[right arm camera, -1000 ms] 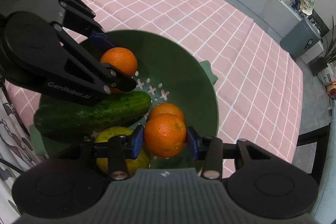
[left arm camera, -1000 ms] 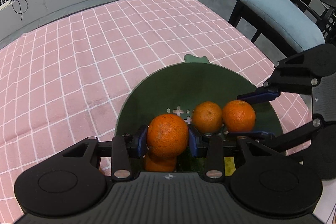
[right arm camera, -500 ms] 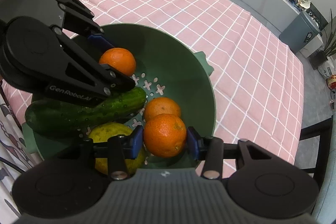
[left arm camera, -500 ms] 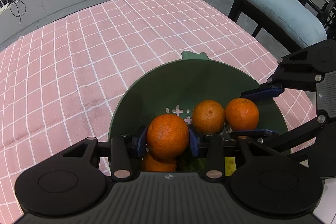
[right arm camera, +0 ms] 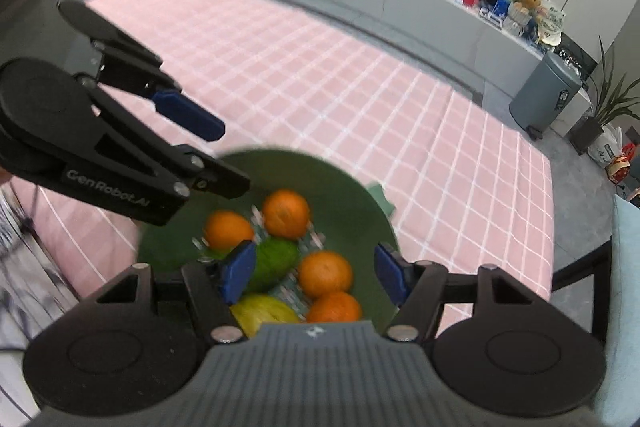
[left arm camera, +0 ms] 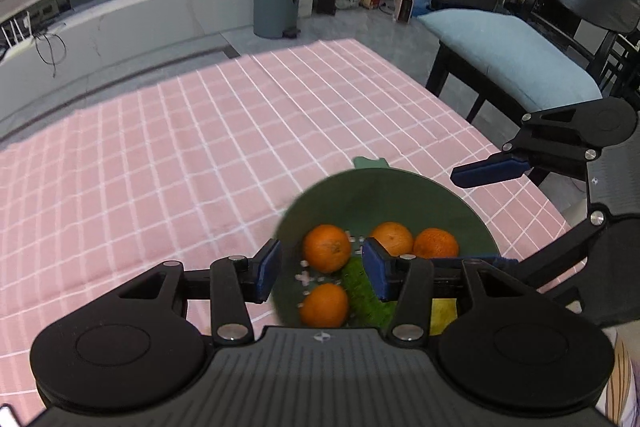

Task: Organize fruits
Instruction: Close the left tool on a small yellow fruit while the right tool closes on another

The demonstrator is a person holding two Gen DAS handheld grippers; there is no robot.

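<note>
Left wrist view, left to right: the pink checked cloth (left arm camera: 168,163) covers the tabletop; the left hand-held gripper (left arm camera: 322,269) is released, its blue pads spread wide and holding nothing, above the near rim of the green colander (left arm camera: 384,195). Inside the colander lie four oranges: one (left arm camera: 326,247) between the pads' line of sight, one (left arm camera: 324,305) nearer the camera, and two (left arm camera: 416,241) touching each other toward the right. A cucumber (left arm camera: 362,293) and part of a yellow fruit (left arm camera: 443,313) lie beside them. Far right, the right hand-held gripper (left arm camera: 490,215) hovers over the colander's edge.

Right wrist view: the left unit enters from the left; the right hand-held gripper (right arm camera: 316,277) is likewise released, empty, above the fruit. A grey bin (right arm camera: 546,93) stands on the floor at right.
</note>
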